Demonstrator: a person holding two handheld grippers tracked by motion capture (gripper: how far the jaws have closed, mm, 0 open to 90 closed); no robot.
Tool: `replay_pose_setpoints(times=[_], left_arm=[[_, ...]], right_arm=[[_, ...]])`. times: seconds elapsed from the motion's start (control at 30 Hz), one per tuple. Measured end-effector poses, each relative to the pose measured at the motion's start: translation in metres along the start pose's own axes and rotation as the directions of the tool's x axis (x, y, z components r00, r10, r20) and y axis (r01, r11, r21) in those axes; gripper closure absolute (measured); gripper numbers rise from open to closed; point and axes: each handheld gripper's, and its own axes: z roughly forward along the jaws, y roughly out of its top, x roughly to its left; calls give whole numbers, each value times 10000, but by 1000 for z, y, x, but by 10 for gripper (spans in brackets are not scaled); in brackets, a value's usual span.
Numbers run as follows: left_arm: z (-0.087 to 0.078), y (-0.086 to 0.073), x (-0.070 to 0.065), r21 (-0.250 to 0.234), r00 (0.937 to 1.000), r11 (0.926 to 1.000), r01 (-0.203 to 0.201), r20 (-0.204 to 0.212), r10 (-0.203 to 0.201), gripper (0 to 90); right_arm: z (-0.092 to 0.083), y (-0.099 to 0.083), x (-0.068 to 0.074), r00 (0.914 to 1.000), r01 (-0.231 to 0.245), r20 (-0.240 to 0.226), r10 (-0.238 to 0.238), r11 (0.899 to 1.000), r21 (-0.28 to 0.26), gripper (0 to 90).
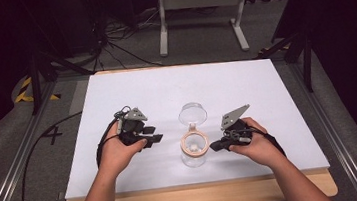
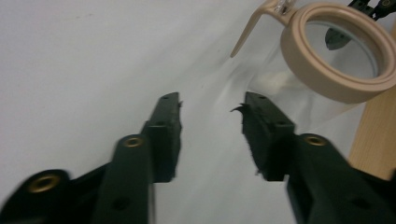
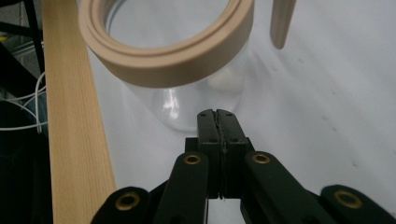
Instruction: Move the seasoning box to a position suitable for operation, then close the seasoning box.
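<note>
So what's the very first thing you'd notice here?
A clear jar with a tan ring round its open mouth stands near the front of the white table, its lid flipped back behind it. Either side of it sits a hand-held black gripper: the left gripper open, the right gripper shut, pointing at the jar.

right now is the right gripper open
No, in the right gripper view the right gripper has its two black jaws pressed together with no gap, just short of the clear jar.

Bare forearms, no sleeves. The black two-jaw left tongs (image 1: 154, 139) and matching right tongs (image 1: 215, 146) carry brass-coloured rivets, grey three-cornered top plates and trailing black cables.
</note>
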Motion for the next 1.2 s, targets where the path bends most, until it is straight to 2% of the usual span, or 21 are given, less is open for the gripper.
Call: replay_pose_setpoints(times=[0.1, 0.13, 0.17, 0.2, 0.37, 0.5, 0.57, 0.67, 0.8, 0.83, 0.93, 0.97, 1.0, 1.03, 1.1, 1.2], left_arm=[[-3, 3, 1, -500, 9998, 9986, 196, 85, -192, 899], [-4, 4, 1, -558, 9998, 9982, 197, 59, -194, 900], [-4, 4, 1, -558, 9998, 9982, 197, 59, -194, 900], [-5, 8, 1, -859, 9998, 9961, 207, 51, -203, 900], [-2, 21, -1, -1342, 9997, 9909, 65, 246, -32, 900], [5, 32, 0, -1641, 9989, 9864, -13, 451, 88, 900], [9, 37, -2, -1846, 9987, 9828, 93, 511, 2, 900], [15, 45, -3, -2068, 9983, 9784, -27, 572, 148, 900], [18, 50, -6, -2197, 9981, 9753, -223, 511, 344, 900], [18, 51, -7, -2347, 9979, 9719, -182, 558, 322, 900], [17, 53, -10, -2415, 9970, 9699, -302, 616, 464, 900], [17, 55, -13, -2439, 9960, 9686, -480, 621, 650, 900], [16, 55, -14, -2334, 9961, 9707, -579, 519, 719, 899], [16, 56, -16, -2380, 9962, 9692, -635, 427, 758, 899], [14, 56, -17, -2320, 9960, 9705, -656, 436, 777, 899], [12, 56, -20, -2426, 9953, 9677, -691, 485, 833, 899]], right_arm=[[-11, 3, 2, 9998, -58, 196, 67, 9989, -455, 900], [-17, 4, 4, 9996, -105, 242, 122, 9974, -708, 900], [-17, 4, 4, 9996, -105, 242, 122, 9974, -708, 900], [-24, 5, 7, 9992, -238, 302, 272, 9939, -1074, 900], [-34, 8, 15, 9990, -335, 240, 386, 9823, -1842, 900], [-35, 10, 23, 9986, -278, 380, 374, 9732, -2281, 900], [-33, 9, 25, 9984, -244, 444, 357, 9720, -2339, 900], [-32, 7, 28, 9979, -289, 495, 425, 9684, -2479, 900], [-31, 6, 30, 9969, -441, 488, 617, 9525, -3014, 900], [-30, 6, 31, 9966, -497, 470, 681, 9467, -3181, 900], [-27, 6, 33, 9965, -486, 485, 682, 9436, -3276, 900], [-26, 5, 34, 9964, -469, 514, 671, 9446, -3247, 900], [-23, 6, 34, 9963, -499, 504, 697, 9455, -3218, 900], [-22, 6, 34, 9964, -493, 489, 687, 9449, -3237, 900], [-21, 7, 34, 9963, -499, 499, 702, 9428, -3296, 900], [-19, 9, 34, 9957, -584, 476, 794, 9377, -3426, 900]])
